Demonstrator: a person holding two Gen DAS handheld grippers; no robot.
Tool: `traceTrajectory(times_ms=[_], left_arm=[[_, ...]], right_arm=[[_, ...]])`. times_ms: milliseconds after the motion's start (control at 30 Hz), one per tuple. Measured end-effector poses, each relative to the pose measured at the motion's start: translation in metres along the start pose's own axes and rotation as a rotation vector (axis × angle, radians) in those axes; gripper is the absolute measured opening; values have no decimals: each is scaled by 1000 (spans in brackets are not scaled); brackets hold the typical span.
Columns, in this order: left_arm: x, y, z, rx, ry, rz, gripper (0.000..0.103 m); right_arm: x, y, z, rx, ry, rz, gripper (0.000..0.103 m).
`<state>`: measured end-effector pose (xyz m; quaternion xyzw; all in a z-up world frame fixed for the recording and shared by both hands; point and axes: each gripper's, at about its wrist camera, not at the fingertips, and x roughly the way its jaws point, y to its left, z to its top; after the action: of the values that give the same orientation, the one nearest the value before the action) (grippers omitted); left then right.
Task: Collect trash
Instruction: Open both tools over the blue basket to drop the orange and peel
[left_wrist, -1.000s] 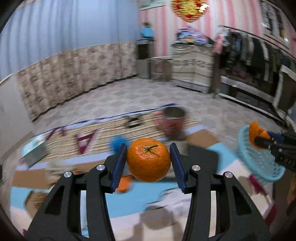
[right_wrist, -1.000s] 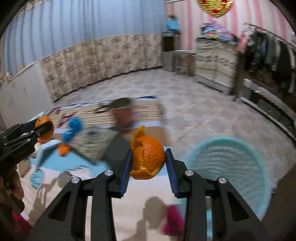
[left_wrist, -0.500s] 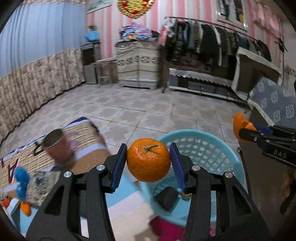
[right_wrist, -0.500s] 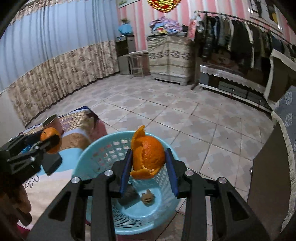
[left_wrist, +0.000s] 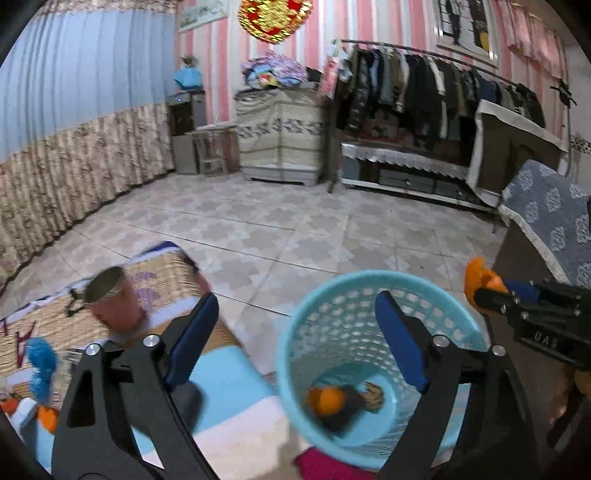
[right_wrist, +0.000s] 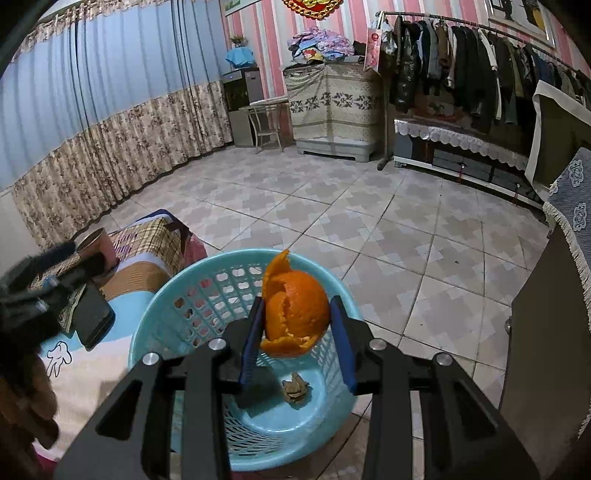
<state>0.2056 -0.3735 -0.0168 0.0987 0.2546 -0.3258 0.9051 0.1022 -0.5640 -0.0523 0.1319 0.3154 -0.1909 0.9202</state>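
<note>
In the left wrist view a whole orange lies in the bottom of the turquoise mesh basket, beside a dark item and a crumpled brown scrap. Above the basket my left gripper has its jaws opening wide, with nothing between them. My right gripper is shut on an orange peel and hangs over the basket on its near side. The same peel shows at the right edge of the left wrist view. At the left of the right wrist view the left gripper is blurred.
A metal cup stands on the patterned blanket left of the basket, with a dark phone and a blue toy nearby. A dark cabinet rises on the right. Tiled floor stretches beyond to a clothes rack.
Both grippers swung right from over the blanket to over the basket. The left jaws spread apart and the orange fell into the basket. The right gripper kept its peel.
</note>
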Motion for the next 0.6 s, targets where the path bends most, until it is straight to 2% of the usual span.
traceTrajectory(times_ms=[267, 433, 500, 533, 567, 600], left_arm=[[-37, 41, 1, -19, -64, 147, 97], [-53, 57, 0, -40, -69, 178, 97], [-59, 61, -1, -41, -74, 189, 97], [-61, 63, -1, -43, -78, 195, 97], [-64, 66, -1, -46, -81, 198, 97], [-67, 69, -1, -52, -83, 201, 97]], right_arm=[[11, 30, -3, 15, -5, 35, 37], [23, 46, 0, 8, -12, 23, 40], [25, 50, 2, 9, -20, 12, 52], [25, 50, 3, 5, -27, -2, 70], [24, 52, 3, -5, -42, -28, 82], [22, 54, 3, -14, -49, -40, 83]])
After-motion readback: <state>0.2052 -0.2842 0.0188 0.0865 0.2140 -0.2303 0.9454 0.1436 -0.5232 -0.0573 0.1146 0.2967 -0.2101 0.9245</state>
